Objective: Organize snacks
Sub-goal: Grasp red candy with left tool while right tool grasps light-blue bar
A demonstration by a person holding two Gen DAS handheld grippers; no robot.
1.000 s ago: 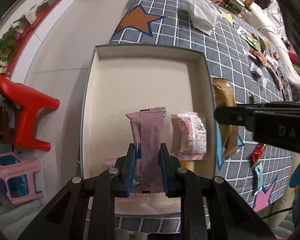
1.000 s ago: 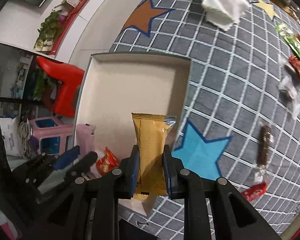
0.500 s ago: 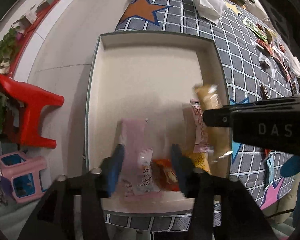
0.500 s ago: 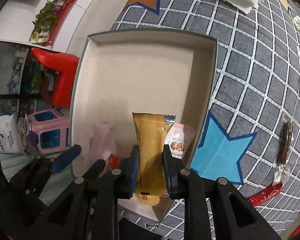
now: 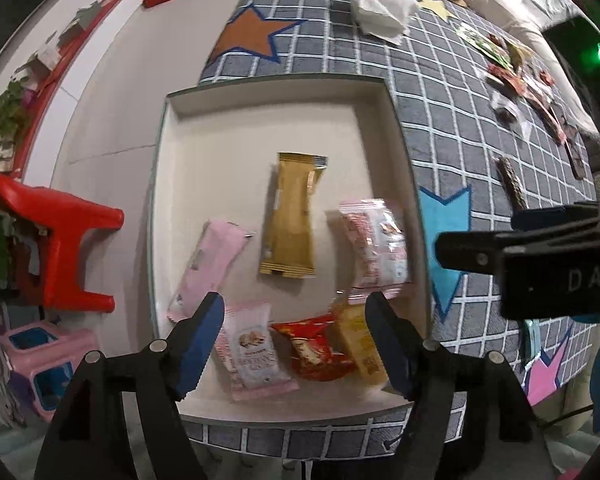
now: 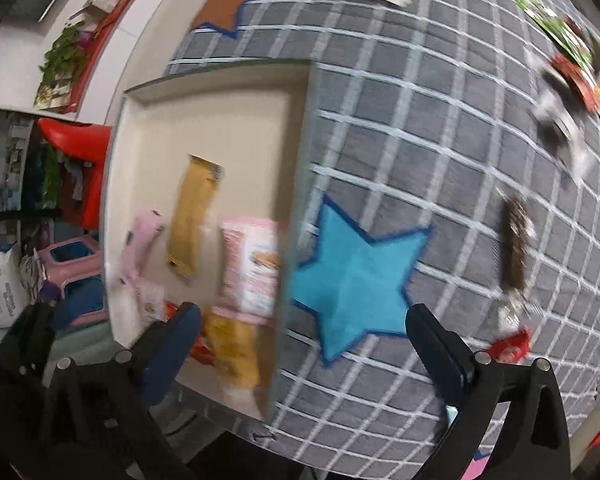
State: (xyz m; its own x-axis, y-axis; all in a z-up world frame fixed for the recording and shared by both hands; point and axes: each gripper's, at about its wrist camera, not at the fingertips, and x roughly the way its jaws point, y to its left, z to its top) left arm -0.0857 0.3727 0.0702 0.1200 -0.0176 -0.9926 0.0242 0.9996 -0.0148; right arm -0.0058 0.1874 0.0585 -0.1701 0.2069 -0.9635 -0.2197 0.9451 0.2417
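A shallow cream box [image 5: 260, 120] sits at the near edge of the checked cloth. In it lie a gold bar packet [image 5: 292, 216], a pink bar packet [image 5: 212, 260], a pink-and-white cookie packet [image 5: 374, 252], a small pink packet [image 5: 252, 352], a red packet [image 5: 320, 348] and a yellow packet [image 5: 360, 344]. My left gripper [image 5: 296, 340] is open and empty above the box's near end. My right gripper [image 6: 300, 340] is open and empty over the box's right wall [image 6: 296, 208] and the blue star [image 6: 356, 276]. The gold packet [image 6: 192, 220] also shows there.
Loose snacks lie on the cloth at right: a dark bar [image 6: 516, 248], a red packet [image 6: 508, 348], and several more at the far right [image 5: 520, 80]. A white napkin pile [image 5: 380, 12] is at the back. A red stool [image 5: 60, 248] and a pink stool [image 5: 40, 360] stand on the floor at left.
Both grippers opened. The pink bar packet left my left gripper and the gold bar packet left my right gripper; both now lie in the box. The right gripper swung to the right.
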